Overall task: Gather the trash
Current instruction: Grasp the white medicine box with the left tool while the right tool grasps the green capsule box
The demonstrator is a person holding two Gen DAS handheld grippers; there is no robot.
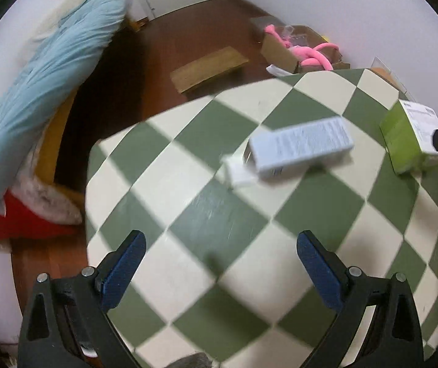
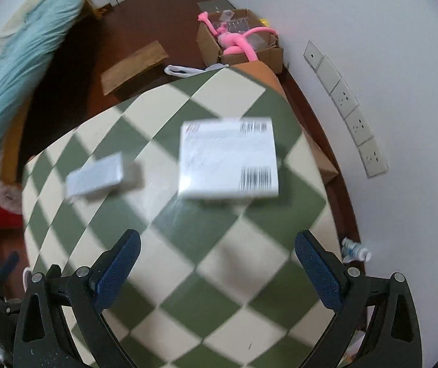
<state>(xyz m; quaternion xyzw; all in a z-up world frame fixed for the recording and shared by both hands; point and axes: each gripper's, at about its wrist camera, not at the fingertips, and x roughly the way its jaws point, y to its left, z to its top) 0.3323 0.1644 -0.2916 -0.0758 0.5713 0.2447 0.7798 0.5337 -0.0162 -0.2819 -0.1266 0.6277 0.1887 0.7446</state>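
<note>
A long white carton (image 1: 300, 147) lies on the green-and-cream checkered table (image 1: 219, 214), with its end flap open toward the left. A green-and-white box (image 1: 410, 136) stands at the table's right edge. In the right wrist view the same box shows its white barcode face (image 2: 228, 159), and the long carton (image 2: 96, 178) lies to its left. My left gripper (image 1: 220, 259) is open and empty, above the table short of the carton. My right gripper (image 2: 217, 259) is open and empty, short of the barcode box.
A cardboard box with a pink plush toy (image 2: 240, 43) stands on the brown floor by the far wall. A flat cardboard piece (image 2: 133, 67) lies on the floor. Bedding with a blue blanket (image 1: 44, 86) is at the left. A small bottle (image 2: 355, 250) lies by the wall.
</note>
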